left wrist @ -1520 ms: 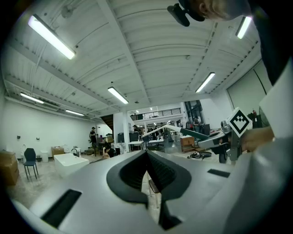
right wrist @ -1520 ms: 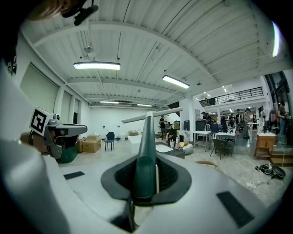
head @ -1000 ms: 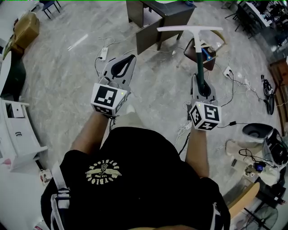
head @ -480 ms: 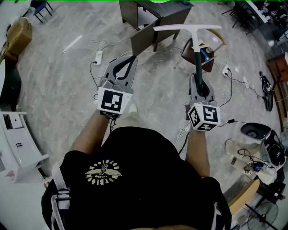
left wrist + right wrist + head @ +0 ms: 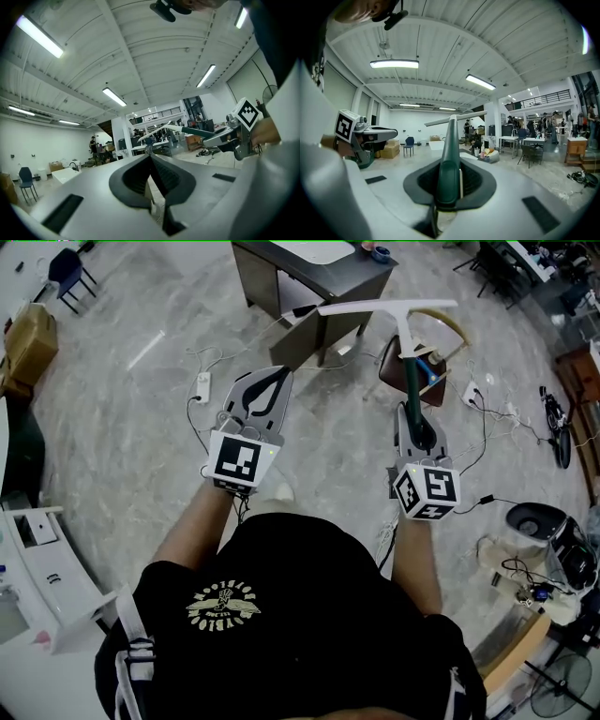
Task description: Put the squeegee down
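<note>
Over open floor (image 5: pixel 122 427), grips squeegee (image 5: pixel 406 334) by green handle in right gripper (image 5: pixel 413 411), blade forward near desk (image 5: pixel 319 268); holds left gripper (image 5: pixel 278 374) closed, empty. Risks a drop onto stone if released mid-air, or blade clipping desk.

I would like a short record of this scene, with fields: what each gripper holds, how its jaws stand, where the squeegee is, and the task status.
right gripper: shut on the green handle of the squeegee
squeegee: in the air above the floor, white blade at the far end
left gripper: jaws together, nothing between them
task status: squeegee not yet put down
</note>
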A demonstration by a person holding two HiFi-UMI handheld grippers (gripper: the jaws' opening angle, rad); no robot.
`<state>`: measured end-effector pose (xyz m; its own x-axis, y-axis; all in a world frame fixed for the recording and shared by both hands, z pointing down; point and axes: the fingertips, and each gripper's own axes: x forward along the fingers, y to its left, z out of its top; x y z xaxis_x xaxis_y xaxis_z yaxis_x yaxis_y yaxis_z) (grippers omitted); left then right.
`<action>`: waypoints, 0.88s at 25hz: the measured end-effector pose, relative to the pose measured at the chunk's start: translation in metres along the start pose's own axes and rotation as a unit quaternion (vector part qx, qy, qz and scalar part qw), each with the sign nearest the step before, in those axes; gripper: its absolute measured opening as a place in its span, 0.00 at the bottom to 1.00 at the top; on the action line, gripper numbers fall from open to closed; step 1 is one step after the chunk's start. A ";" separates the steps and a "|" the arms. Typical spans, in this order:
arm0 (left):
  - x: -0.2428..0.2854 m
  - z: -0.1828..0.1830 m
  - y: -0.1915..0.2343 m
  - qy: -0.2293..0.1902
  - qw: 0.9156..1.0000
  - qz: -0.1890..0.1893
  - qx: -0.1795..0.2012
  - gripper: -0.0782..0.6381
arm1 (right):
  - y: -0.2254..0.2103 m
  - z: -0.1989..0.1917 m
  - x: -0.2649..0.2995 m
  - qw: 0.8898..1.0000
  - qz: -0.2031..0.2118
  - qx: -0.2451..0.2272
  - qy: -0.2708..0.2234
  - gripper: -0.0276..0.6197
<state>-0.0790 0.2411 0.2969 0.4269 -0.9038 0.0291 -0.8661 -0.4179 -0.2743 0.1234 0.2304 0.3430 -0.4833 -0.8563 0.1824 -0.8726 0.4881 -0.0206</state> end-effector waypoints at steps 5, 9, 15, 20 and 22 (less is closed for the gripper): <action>0.023 -0.017 0.036 0.025 1.000 -0.012 -0.012 0.14 | 0.009 0.015 0.046 1.000 0.001 -0.006 -0.003 0.15; 0.038 -0.018 0.067 -0.011 0.999 -0.024 -0.029 0.14 | 0.016 0.024 0.082 1.000 -0.002 -0.011 -0.003 0.15; 0.057 -0.037 0.102 0.014 0.999 -0.041 -0.028 0.14 | 0.023 0.030 0.110 1.000 -0.018 -0.007 0.000 0.15; 0.070 -0.040 0.108 0.000 0.998 -0.048 -0.038 0.14 | 0.018 0.030 0.118 0.999 -0.041 -0.009 0.004 0.15; 0.074 -0.040 0.105 -0.003 0.998 -0.050 -0.034 0.14 | 0.012 0.030 0.120 0.999 -0.047 -0.007 0.003 0.15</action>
<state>-0.1491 0.1267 0.3090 0.5139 -0.8565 0.0482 -0.8345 -0.5121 -0.2036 0.0530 0.1287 0.3351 -0.3992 -0.8973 0.1884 -0.9127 0.4085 0.0115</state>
